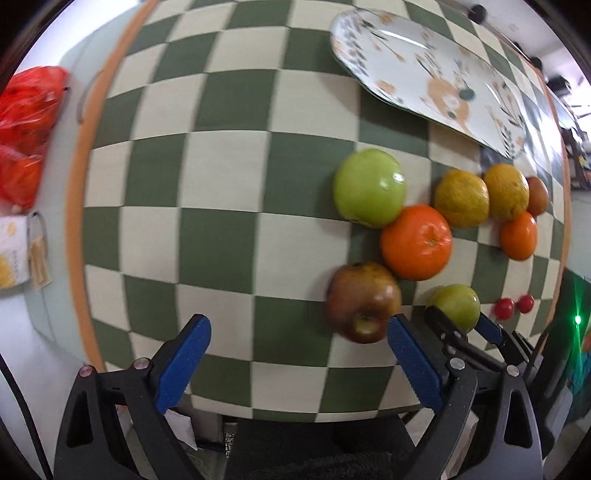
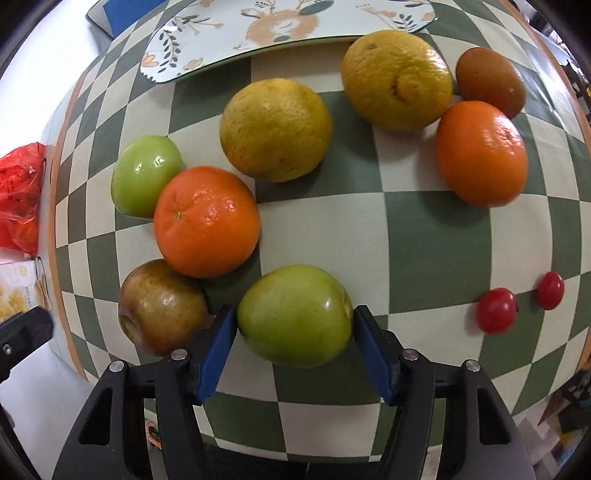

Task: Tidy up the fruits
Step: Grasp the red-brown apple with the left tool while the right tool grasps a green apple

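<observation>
Right gripper (image 2: 293,332) brackets the near green apple (image 2: 294,315), pads touching, apparently gripping; left gripper (image 1: 295,354) gapes wide, empty; pick-up step; next, likely carry to floral plate (image 2: 229,51).

- The left wrist view looks down from a higher, farther spot over the checkered table (image 1: 221,236), fruit lying to its right.
- The right wrist view sits low and close to the green apple (image 2: 294,315).
- Both views share the fruit cluster and the floral plate (image 1: 424,62).

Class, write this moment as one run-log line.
left gripper: open, empty | right gripper: pads around green apple, on cloth | plate: no fruit seen
</observation>
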A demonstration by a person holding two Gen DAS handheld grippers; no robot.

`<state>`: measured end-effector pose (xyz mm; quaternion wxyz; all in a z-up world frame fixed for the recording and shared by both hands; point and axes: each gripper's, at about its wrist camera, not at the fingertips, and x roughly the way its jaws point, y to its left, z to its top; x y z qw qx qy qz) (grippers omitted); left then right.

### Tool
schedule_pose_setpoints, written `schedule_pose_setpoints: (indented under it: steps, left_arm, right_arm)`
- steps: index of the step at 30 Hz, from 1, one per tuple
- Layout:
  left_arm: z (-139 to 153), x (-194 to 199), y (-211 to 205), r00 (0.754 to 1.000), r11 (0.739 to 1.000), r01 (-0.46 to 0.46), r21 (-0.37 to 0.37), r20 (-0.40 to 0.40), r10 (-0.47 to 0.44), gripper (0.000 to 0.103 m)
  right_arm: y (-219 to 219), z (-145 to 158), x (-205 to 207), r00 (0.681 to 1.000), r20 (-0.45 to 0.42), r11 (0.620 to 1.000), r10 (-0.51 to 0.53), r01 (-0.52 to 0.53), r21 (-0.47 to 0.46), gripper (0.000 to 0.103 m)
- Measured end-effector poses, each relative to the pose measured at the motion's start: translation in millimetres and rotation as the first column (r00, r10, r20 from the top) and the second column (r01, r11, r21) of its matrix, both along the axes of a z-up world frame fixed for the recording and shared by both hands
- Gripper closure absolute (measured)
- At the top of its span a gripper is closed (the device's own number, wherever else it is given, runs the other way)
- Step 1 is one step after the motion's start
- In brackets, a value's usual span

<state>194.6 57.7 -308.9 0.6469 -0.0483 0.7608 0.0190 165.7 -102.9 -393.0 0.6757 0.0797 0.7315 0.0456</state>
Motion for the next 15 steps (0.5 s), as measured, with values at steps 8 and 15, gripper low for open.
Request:
schedule_pose_setpoints:
  steps: [8,15]
  left_arm:
    - [-50.1,8.9,-48.9,0.986,0.989,0.135,-0.064,-0.088,-0.141,0.024]
    - [-59.8,13.2,-59.8,0.972,0.976,0.215,-0.040,-0.086,-0.218,0.042]
  right_arm:
    - [-35.2,-7.9,-32.1,0.995,-0.038,0.995,-0.096,0.094,-0.043,0.036]
    - [-23.4,-15.2,-35.4,0.992,-0.018,0.992,-0.122,0.121,-0.047,0.036]
